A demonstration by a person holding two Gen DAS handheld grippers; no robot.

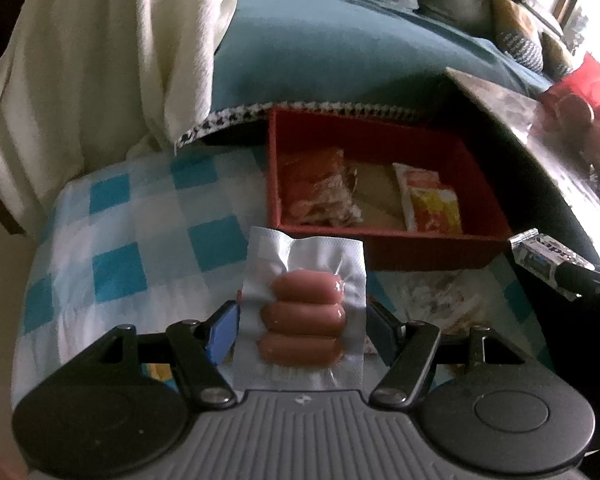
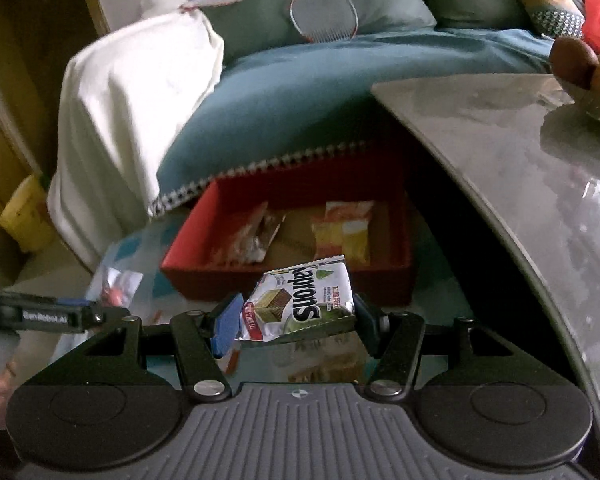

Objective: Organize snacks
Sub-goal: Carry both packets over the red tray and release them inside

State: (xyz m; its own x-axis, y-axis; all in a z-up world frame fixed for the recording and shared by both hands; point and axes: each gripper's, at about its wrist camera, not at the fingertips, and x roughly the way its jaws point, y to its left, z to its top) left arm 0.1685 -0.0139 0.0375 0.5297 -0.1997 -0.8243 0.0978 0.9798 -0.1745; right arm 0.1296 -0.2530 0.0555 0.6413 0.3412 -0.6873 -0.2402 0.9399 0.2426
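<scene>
Two grippers each pinch one snack: our left gripper (image 1: 302, 320) clamps a clear pack (image 1: 300, 300) of three sausages, low in the middle of its view, and our right gripper (image 2: 296, 320) clamps one wafer bag (image 2: 300, 304), likewise low centre. Behind both, mid-frame, we see one red box (image 1: 432, 246) on a blue checked cloth (image 1: 132, 240), holding two packets: a reddish one (image 1: 320, 188) at left and a yellow one (image 1: 430, 202) at right. One more wrapper (image 2: 118, 286) lies on the cloth, lower left in the right view.
</scene>
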